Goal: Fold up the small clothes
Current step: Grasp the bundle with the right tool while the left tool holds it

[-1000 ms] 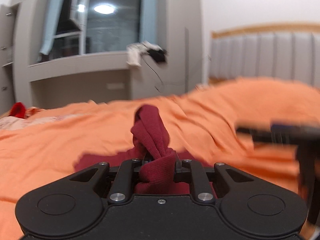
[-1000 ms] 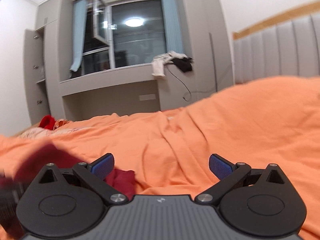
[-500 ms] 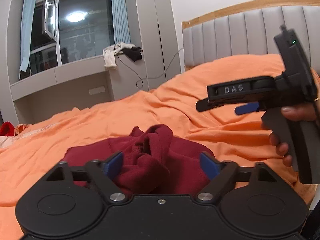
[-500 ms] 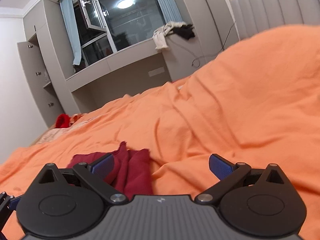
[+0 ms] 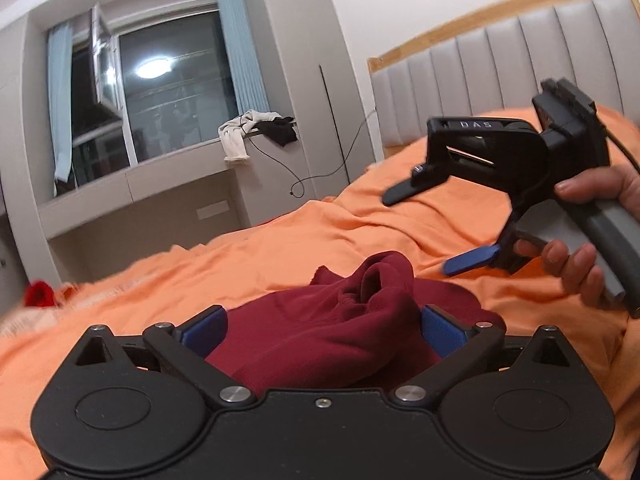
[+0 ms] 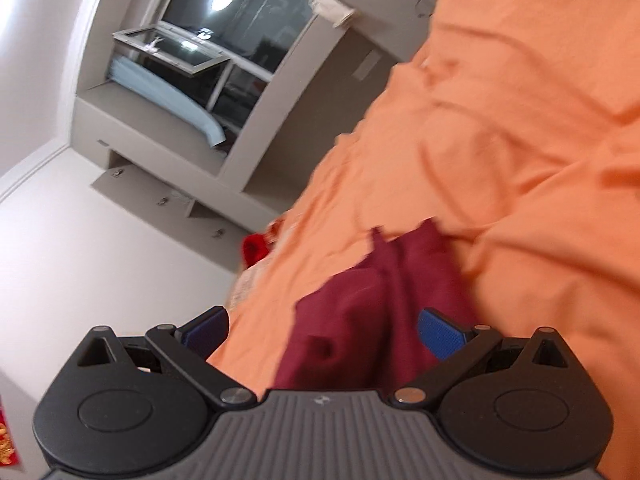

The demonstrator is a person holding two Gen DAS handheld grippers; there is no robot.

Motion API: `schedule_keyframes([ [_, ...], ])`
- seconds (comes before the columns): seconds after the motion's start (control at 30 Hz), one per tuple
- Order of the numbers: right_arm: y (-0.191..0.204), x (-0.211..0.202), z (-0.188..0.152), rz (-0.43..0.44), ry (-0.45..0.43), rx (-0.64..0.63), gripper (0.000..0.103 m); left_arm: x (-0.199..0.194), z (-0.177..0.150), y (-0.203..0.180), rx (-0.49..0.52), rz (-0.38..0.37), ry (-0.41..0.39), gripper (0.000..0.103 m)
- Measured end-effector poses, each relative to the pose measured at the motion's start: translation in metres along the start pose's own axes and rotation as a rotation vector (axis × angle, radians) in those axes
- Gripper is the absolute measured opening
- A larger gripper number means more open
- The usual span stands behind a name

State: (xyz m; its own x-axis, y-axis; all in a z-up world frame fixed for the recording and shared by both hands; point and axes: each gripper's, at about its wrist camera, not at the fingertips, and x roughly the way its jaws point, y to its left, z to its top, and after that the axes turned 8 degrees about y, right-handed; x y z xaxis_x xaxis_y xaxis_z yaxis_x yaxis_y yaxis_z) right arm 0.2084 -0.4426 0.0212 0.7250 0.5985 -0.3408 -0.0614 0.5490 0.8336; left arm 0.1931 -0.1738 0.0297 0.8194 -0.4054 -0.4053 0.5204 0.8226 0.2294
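One maroon garment (image 5: 332, 336), seemingly bunched, on orange bedding (image 5: 280, 248); both grippers' jaws wide apart, empty.

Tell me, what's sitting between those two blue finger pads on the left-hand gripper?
A bunched-up dark red garment lies between the open fingers of the left gripper, resting on the orange bedsheet. The left wrist view shows it.

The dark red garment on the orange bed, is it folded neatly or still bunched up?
Bunched up. The dark red garment lies in a rumpled heap with raised folds on the orange bedsheet, between the open left gripper's fingers, not gripped.
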Motion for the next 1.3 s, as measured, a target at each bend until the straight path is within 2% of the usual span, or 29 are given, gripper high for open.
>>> schedule_keyframes([
  [0.07,0.004,0.015,0.001,-0.008,0.022,-0.008,0.102,0.0,-0.007,0.004,-0.038,-0.026,-0.012,0.102],
  [0.13,0.004,0.028,0.003,-0.034,0.045,-0.005,0.099,0.003,-0.013,0.003,-0.018,-0.044,0.012,0.102],
  [0.23,-0.004,0.044,0.005,-0.068,0.074,0.028,0.089,0.001,-0.021,-0.001,0.03,-0.043,0.006,0.097],
  [0.3,-0.009,0.049,0.005,-0.085,0.075,0.043,0.079,0.0,-0.024,-0.001,0.038,-0.048,0.01,0.094],
  [0.5,-0.01,0.051,0.003,-0.117,0.069,0.028,0.055,0.001,-0.026,0.005,0.005,-0.054,0.028,0.072],
  [0.57,-0.009,0.052,0.002,-0.126,0.073,0.014,0.055,0.003,-0.024,0.005,0.002,-0.05,0.043,0.06],
  [0.67,-0.006,0.054,0.001,-0.149,0.073,-0.011,0.053,0.005,-0.023,0.003,0.014,-0.048,0.06,0.052],
  [0.87,-0.011,0.056,0.004,-0.137,0.06,0.012,0.054,0.004,-0.026,-0.003,0.031,-0.049,0.069,0.043],
  [0.93,-0.01,0.059,0.004,-0.151,0.056,-0.002,0.047,0.004,-0.027,-0.004,0.032,-0.048,0.069,0.041],
  [1.0,-0.007,0.061,0.003,-0.178,0.051,-0.033,0.027,0.004,-0.028,-0.004,0.032,-0.046,0.068,0.039],
  [1.03,-0.006,0.062,0.003,-0.183,0.05,-0.046,0.024,0.004,-0.026,-0.002,0.031,-0.046,0.067,0.039],
  [1.17,-0.001,0.059,0.002,-0.19,0.015,-0.059,0.015,0.005,-0.024,-0.003,0.025,-0.044,0.062,0.035],
  [1.3,0.01,0.044,0.006,-0.175,-0.052,-0.106,0.012,0.004,-0.021,-0.007,0.026,-0.049,0.059,0.031],
])
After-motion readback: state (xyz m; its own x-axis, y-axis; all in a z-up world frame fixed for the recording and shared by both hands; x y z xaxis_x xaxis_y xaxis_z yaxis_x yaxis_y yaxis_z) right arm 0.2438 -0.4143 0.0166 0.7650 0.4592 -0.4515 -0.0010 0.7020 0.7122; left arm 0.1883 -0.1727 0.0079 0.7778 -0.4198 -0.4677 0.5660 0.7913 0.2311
